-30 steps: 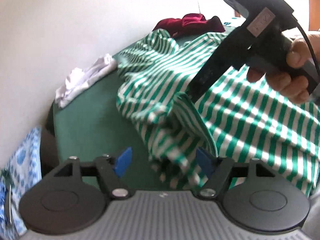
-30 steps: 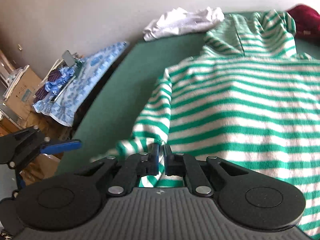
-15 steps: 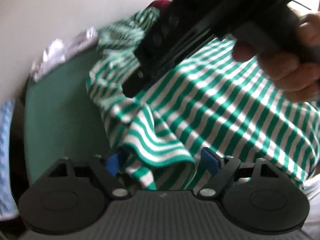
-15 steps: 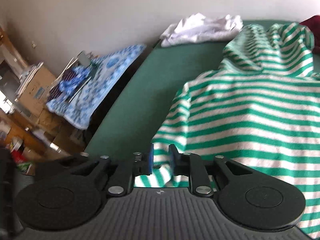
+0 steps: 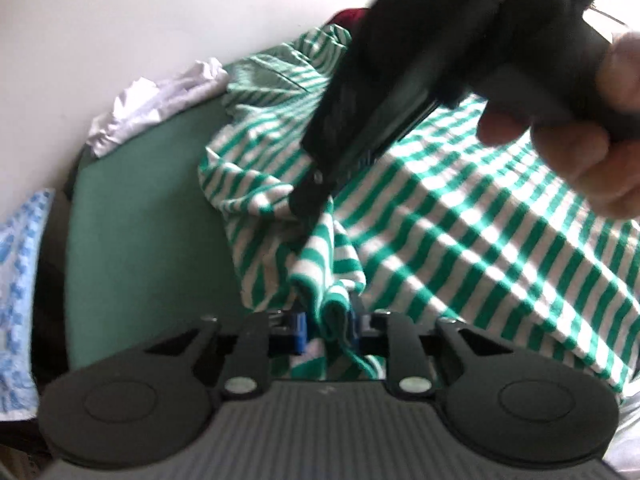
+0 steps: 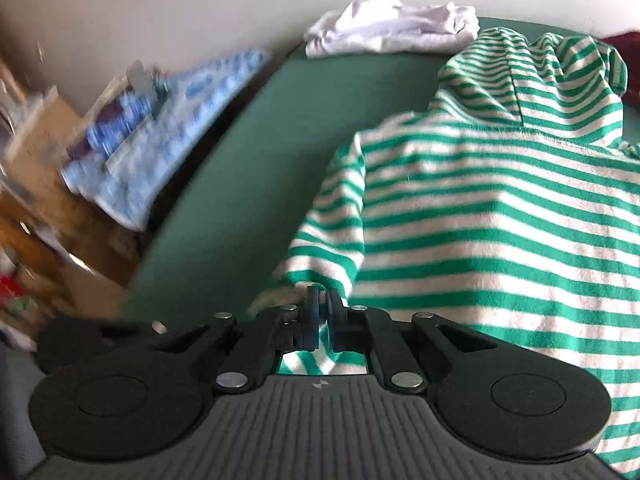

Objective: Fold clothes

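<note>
In the left wrist view, the left gripper [image 5: 326, 326] sits at the bottom centre, its jaws closing on a bunched fold of the green-and-white striped hoodie [image 5: 460, 232], which spreads over the green worktop [image 5: 132, 240] to the right. The right gripper [image 5: 308, 204], held by a hand [image 5: 592, 140] at upper right, pinches the sleeve. A white garment [image 5: 152, 104] lies at upper left.

In the right wrist view, the right gripper [image 6: 322, 322] has narrow jaws clamped on the sleeve edge of the striped hoodie [image 6: 500, 208], filling the right side. The white garment [image 6: 392, 26] lies at top centre, a blue patterned cloth [image 6: 160, 128] at left.
</note>
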The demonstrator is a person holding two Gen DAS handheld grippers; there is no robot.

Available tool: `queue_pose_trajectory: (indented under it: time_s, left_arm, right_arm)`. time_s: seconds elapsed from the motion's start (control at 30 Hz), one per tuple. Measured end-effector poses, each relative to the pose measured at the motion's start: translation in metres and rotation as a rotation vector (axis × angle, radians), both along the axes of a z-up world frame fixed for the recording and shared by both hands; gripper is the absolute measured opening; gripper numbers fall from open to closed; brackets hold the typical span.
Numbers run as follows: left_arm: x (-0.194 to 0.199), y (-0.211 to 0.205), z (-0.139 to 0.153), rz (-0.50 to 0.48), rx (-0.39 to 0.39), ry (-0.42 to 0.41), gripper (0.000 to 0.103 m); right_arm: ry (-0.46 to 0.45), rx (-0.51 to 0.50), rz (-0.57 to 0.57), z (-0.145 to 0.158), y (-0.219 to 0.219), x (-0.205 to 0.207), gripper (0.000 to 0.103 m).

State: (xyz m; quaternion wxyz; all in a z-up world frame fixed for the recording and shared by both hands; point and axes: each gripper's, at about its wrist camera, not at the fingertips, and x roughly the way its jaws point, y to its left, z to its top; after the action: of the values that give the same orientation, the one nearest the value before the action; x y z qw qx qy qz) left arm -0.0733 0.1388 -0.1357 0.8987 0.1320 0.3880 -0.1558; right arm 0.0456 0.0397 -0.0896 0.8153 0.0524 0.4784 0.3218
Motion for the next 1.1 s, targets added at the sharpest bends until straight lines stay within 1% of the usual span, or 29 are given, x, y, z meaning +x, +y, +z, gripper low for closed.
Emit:
queue_pose_trajectory:
  time_s: [0.07,0.13,0.2,0.23,0.27,0.3,0.33,0.37,0.4,0.47,0.53,0.57,0.67,0.7,0.73,0.77,0.8,0.83,0.87,0.93,0.97,1.03,1.07,1.1]
  left_arm:
    - [0.001,0.01,0.011,0.026,-0.003,-0.031,0.018]
    - [0.005,0.036,0.027,0.083,-0.035,-0.056,0.019]
    - [0.01,0.065,0.044,0.147,-0.074,-0.08,0.02]
    - [0.013,0.08,0.049,0.19,-0.081,-0.091,0.02]
    - [0.018,0.096,0.05,0.249,-0.069,-0.098,0.018]
    - [0.023,0.112,0.051,0.314,-0.05,-0.105,0.014]
    - [0.028,0.127,0.048,0.371,-0.036,-0.102,0.014]
    - [0.034,0.141,0.045,0.416,-0.042,-0.089,0.013]
    - [0.04,0.156,0.04,0.452,-0.069,-0.065,0.013]
    - [0.052,0.174,0.027,0.493,-0.092,-0.005,0.013]
    - [0.059,0.176,0.011,0.511,-0.063,0.029,0.013]
    - [0.059,0.175,0.004,0.515,-0.052,0.041,0.014]
    - [0.053,0.175,-0.014,0.537,-0.029,0.078,0.015]
    - [0.051,0.174,-0.018,0.54,-0.026,0.082,0.015]
    - [0.049,0.174,-0.018,0.54,-0.024,0.077,0.015]
    - [0.047,0.174,-0.017,0.537,-0.022,0.069,0.015]
    - [0.045,0.172,-0.015,0.533,-0.021,0.057,0.015]
    - [0.045,0.169,-0.012,0.528,-0.018,0.044,0.015]
    - [0.045,0.166,-0.01,0.525,-0.014,0.031,0.015]
    - [0.053,0.165,-0.009,0.529,0.0,0.02,0.015]
    - [0.059,0.165,-0.01,0.535,0.005,0.019,0.015]
    - [0.07,0.164,-0.011,0.545,0.022,0.027,0.015]
    - [0.075,0.163,-0.013,0.544,0.03,0.035,0.015]
    - [0.08,0.163,-0.015,0.543,0.04,0.043,0.015]
  right_arm:
    - [0.026,0.09,0.002,0.011,0.003,0.01,0.004]
    - [0.044,0.177,0.011,0.021,0.012,0.021,0.004]
    - [0.06,0.268,0.026,0.028,0.032,0.034,0.004]
    - [0.067,0.304,0.027,0.028,0.045,0.041,0.004]
    - [0.073,0.341,0.028,0.028,0.058,0.048,0.004]
    - [0.075,0.366,0.028,0.027,0.072,0.054,0.004]
    - [0.081,0.373,0.025,0.023,0.087,0.059,0.004]
    - [0.102,0.377,0.02,0.016,0.103,0.067,0.004]
    - [0.123,0.38,0.014,0.008,0.119,0.074,0.004]
    - [0.146,0.347,0.017,-0.008,0.148,0.084,0.004]
    - [0.182,0.275,0.053,-0.029,0.171,0.091,0.005]
    - [0.209,0.26,0.062,-0.037,0.173,0.095,0.01]
    - [0.261,0.31,0.039,-0.045,0.146,0.103,0.013]
    - [0.255,0.327,0.024,-0.043,0.133,0.105,0.02]
    - [0.206,0.327,-0.006,-0.036,0.114,0.107,0.024]
    - [0.146,0.29,-0.047,-0.029,0.093,0.109,0.031]
    - [0.082,0.237,-0.096,-0.023,0.072,0.111,0.034]
    - [0.024,0.185,-0.151,-0.019,0.05,0.113,0.042]
    - [-0.018,0.135,-0.217,-0.018,0.029,0.116,0.045]
    - [-0.078,0.031,-0.346,-0.021,-0.013,0.124,0.045]
    - [-0.093,-0.026,-0.399,-0.026,-0.028,0.129,0.045]
    - [-0.091,-0.134,-0.482,-0.038,-0.054,0.141,0.04]
    - [-0.077,-0.143,-0.502,-0.043,-0.065,0.147,0.024]
    - [-0.069,-0.115,-0.511,-0.047,-0.074,0.152,0.016]
